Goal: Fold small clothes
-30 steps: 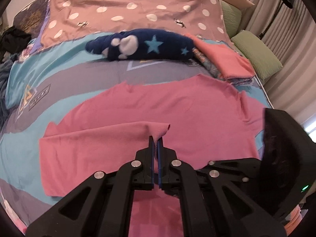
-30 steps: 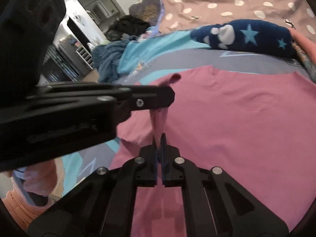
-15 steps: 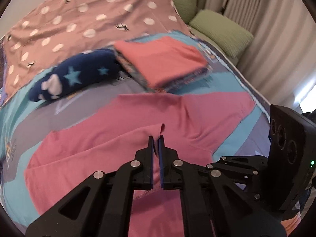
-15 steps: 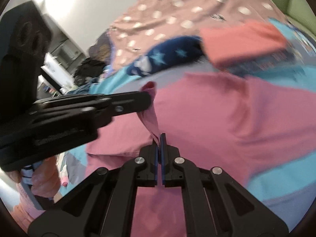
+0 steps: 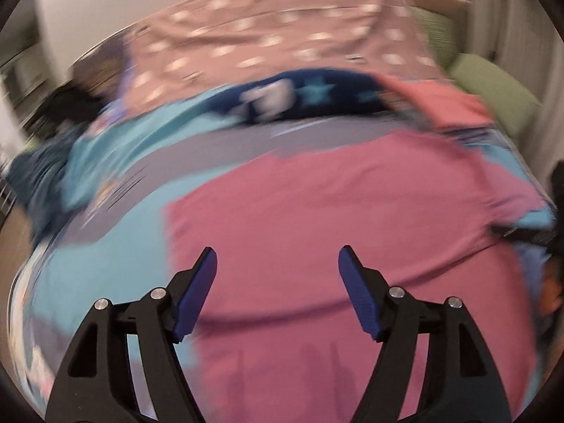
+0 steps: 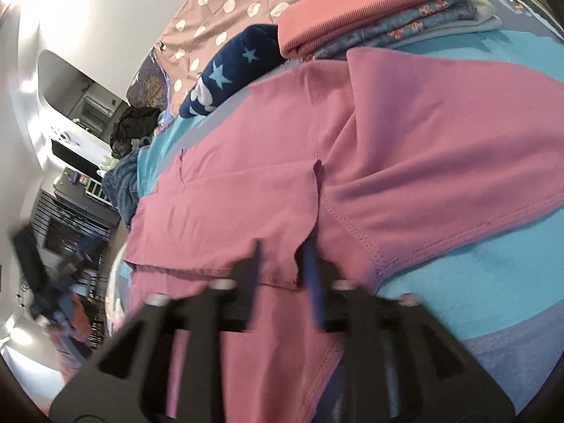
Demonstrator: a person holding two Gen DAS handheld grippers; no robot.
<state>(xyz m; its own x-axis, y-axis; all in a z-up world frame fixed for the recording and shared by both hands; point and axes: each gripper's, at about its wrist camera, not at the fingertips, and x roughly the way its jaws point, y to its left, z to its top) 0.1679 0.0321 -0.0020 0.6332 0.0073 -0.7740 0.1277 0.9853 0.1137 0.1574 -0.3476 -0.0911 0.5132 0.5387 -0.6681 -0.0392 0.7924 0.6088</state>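
A pink shirt (image 5: 338, 211) lies spread on the bed, with one side folded over onto its middle (image 6: 229, 211). My left gripper (image 5: 277, 271) is wide open and empty, raised above the shirt's near part. My right gripper (image 6: 282, 264) is open a little, low over the shirt's folded edge, with cloth lying between its fingers but not clamped. The left wrist view is blurred by motion.
A stack of folded clothes (image 6: 370, 17) with a coral piece on top sits at the far right of the bed (image 5: 444, 102). A navy star-patterned plush (image 5: 299, 98) lies behind the shirt. A dotted pink blanket (image 5: 282, 42) and green pillows (image 5: 493, 91) lie beyond. Dark clothes lie at the left.
Both grippers let go of the shirt's sleeve end and opened. The folded part now lies flat on the shirt. The left gripper swung back to the left and pulled away.
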